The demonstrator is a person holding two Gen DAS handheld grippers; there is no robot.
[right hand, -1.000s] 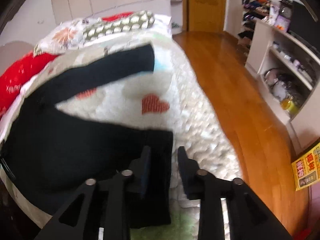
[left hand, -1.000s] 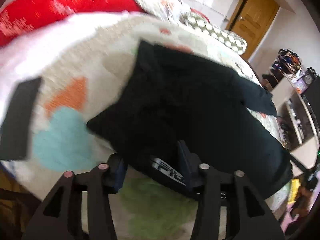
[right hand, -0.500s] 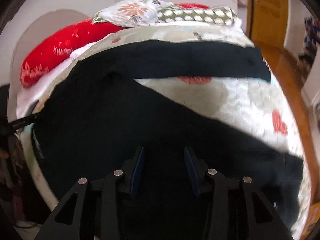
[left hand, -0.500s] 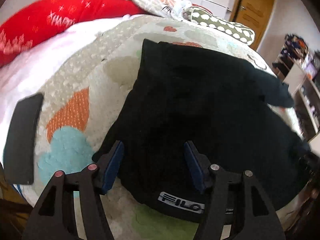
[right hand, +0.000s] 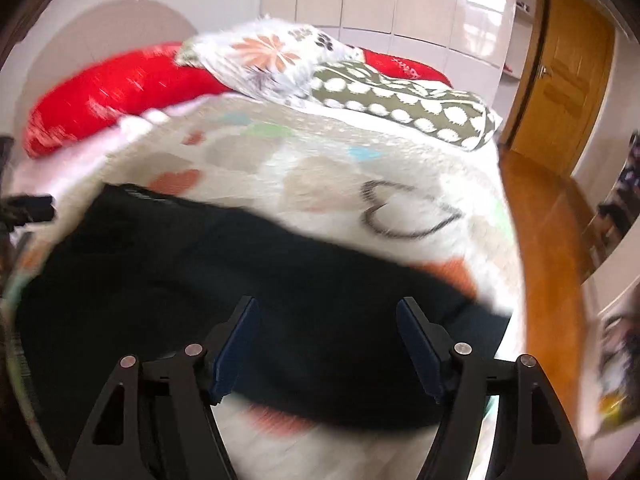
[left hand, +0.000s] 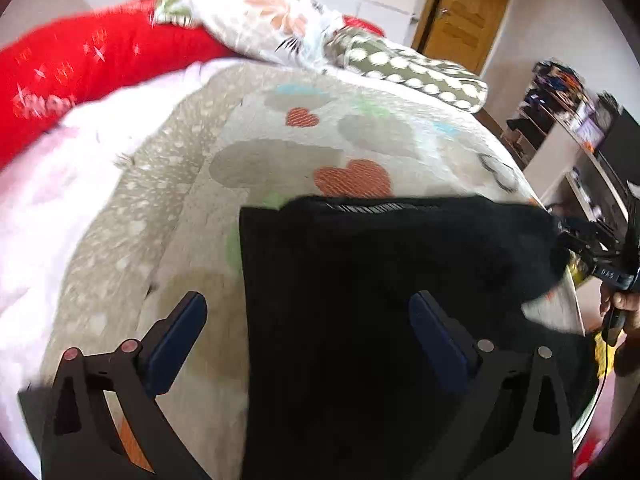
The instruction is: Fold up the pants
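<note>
The black pants (left hand: 380,300) lie folded on the heart-patterned bedspread (left hand: 280,148), a striped waistband edge at their far side. My left gripper (left hand: 308,320) is open and empty above the pants' left edge. My right gripper (right hand: 326,332) is open and empty over the pants (right hand: 240,280) in the right wrist view, where they lie as a dark band across the bedspread (right hand: 360,184). The other gripper (left hand: 596,248) shows at the right edge of the left wrist view, by the pants' far right corner.
A red pillow (left hand: 80,64), a floral pillow (left hand: 272,20) and a green dotted pillow (left hand: 412,72) lie at the head of the bed. A wooden door (right hand: 560,92) and wooden floor (right hand: 552,248) are to the right. Shelves (left hand: 580,140) stand beside the bed.
Both grippers have opened wide and let go of the pants. The pants now lie folded shorter, with more bedspread showing beyond them. Both views have swung toward the pillows.
</note>
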